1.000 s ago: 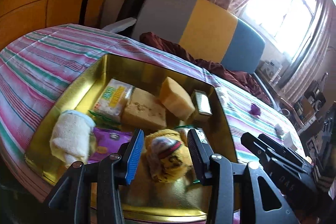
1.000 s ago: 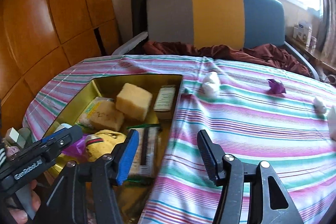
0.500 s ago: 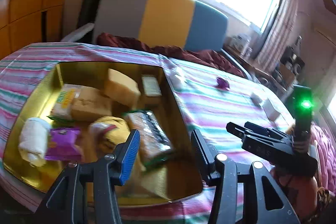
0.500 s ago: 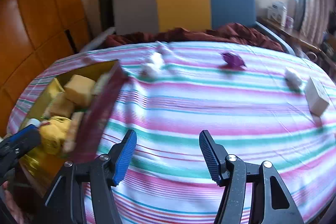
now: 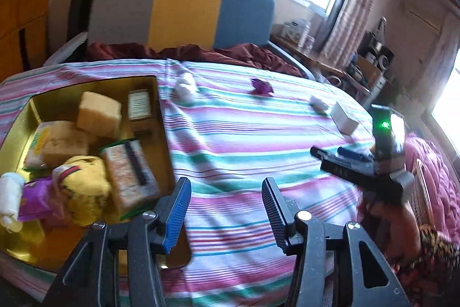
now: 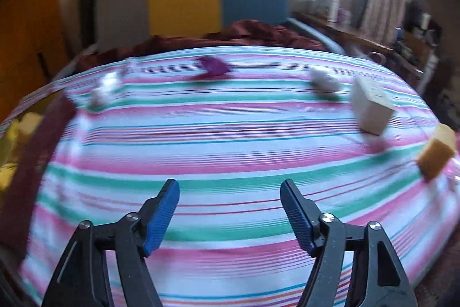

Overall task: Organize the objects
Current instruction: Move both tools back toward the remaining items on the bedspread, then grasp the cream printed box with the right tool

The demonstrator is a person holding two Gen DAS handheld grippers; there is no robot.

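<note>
Both grippers are swinging away from the gold tin (image 5: pixel 161 117) at the left of the table (image 5: pixel 247 151) and out over the striped cloth toward the loose things on the right. A second ago the left gripper (image 5: pixel 227 200) was over the yellow plush toy (image 5: pixel 86 186); now that toy is lying in the tin among the sponges and packets, and the left fingers (image 5: pixel 178 212) are standing moderately apart over bare cloth, holding and touching nothing. That reads as one item stowed and the next fetch beginning. The right gripper (image 6: pixel 230 206) has just been opening its jaws; its fingers (image 6: pixel 162 215) are now spread wide with only cloth between them. Still waiting outside the tin are the white box (image 6: pixel 371 108) and an orange sponge (image 6: pixel 437 154) at the far right, a purple wrapper (image 6: pixel 212 66) and two white wads (image 6: pixel 323 79) farther off.
</note>
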